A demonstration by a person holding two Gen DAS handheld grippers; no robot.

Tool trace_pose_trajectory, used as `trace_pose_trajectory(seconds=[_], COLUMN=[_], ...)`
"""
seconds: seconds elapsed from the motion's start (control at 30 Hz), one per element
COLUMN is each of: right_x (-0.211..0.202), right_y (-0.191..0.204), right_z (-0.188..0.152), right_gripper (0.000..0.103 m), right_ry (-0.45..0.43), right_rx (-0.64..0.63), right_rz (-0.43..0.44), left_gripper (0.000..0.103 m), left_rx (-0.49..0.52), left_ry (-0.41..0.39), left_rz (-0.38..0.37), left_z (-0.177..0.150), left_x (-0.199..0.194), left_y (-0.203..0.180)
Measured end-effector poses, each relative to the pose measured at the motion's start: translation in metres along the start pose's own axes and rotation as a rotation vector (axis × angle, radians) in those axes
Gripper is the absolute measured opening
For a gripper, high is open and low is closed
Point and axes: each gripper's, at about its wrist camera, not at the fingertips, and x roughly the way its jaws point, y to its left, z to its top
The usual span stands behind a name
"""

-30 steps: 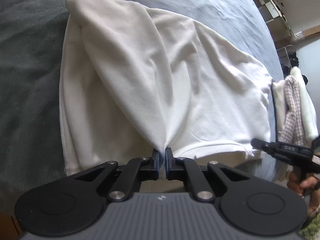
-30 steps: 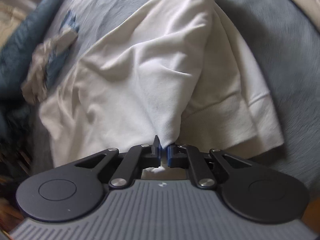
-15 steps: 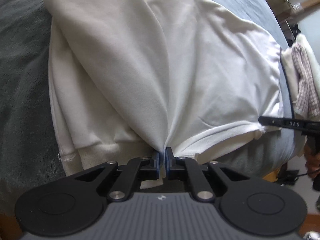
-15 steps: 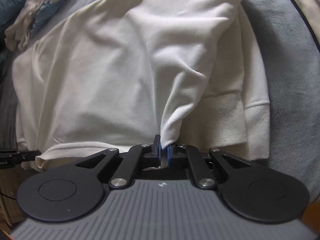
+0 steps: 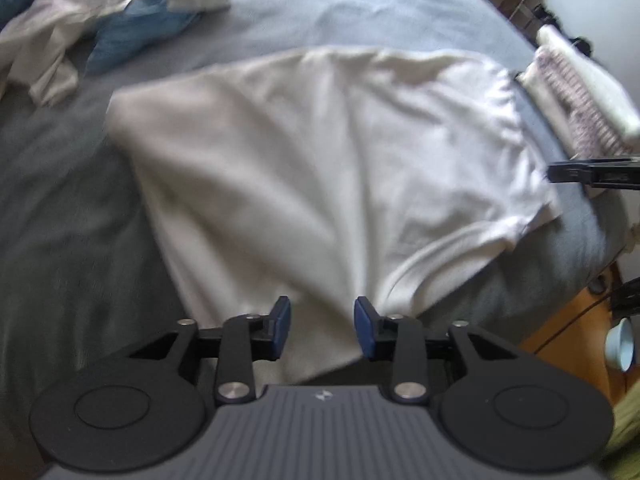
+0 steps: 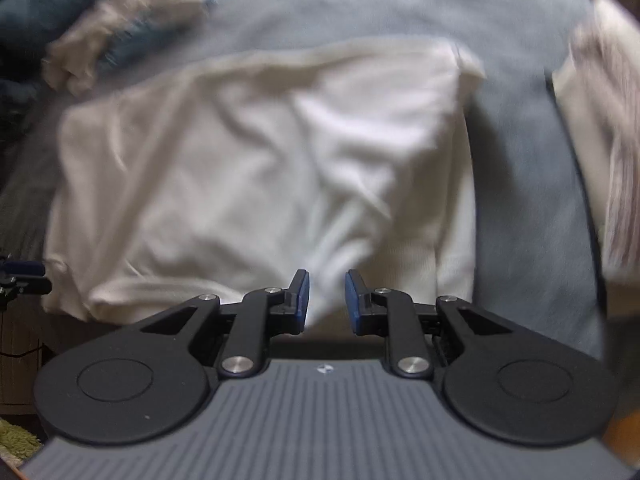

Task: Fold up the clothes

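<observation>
The white garment fills mid-frame above the left gripper and right gripper, both spread apart, gripping nothing.

Soft daylight is falling across the bed; motion blur is smearing both views, and fisheye distortion is bending the edges.
</observation>
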Motion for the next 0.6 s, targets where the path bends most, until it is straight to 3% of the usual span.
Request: trace_pose_trajectory(seconds=[0.07, 0.17, 0.23, 0.3, 0.37, 0.43, 0.5, 0.6], right_x=[0.008, 0.038, 0.061, 0.083, 0.076, 0.066, 0.055, 0.049], right_y=[0.014, 0.040, 0.044, 0.037, 0.026, 0.022, 0.023, 0.038], right_z=[0.013, 0.020, 0.008, -0.019, -0.034, -0.024, -0.008, 0.024], right_gripper=[0.018, 0.018, 0.018, 0.016, 0.016, 0.016, 0.016, 0.016], right_ry=[-0.039, -0.038, 0.033, 0.160, 0.165, 0.213, 0.203, 0.112], right_rx=[-0.040, -0.129, -0.188, -0.259, -0.273, -0.275, -0.282, -0.326], right_rz=[0.067, 0.099, 0.084, 0.012, 0.012, 0.002, 0.037, 0.122], left_gripper=[0.039, 0.040, 0.039, 0.039, 0.039, 0.040, 0.042, 0.044], left_rx=[0.013, 0.034, 0.047, 0.036, 0.019, 0.002, -0.014, -0.079], left_ry=[-0.001, -0.003, -0.004, -0.007, -0.010, -0.013, -0.017, -0.074], left_rz=[-0.004, -0.011, -0.015, -0.021, -0.028, -0.035, -0.042, -0.020], left_z=[0.005, 0.012, 0.017, 0.020, 0.022, 0.024, 0.027, 0.046], left_x=[0.009, 0.021, 0.030, 0.024, 0.015, 0.006, -0.004, -0.010], left_y=[-0.005, -0.012, -0.017, -0.015, -0.013, -0.010, -0.007, -0.004])
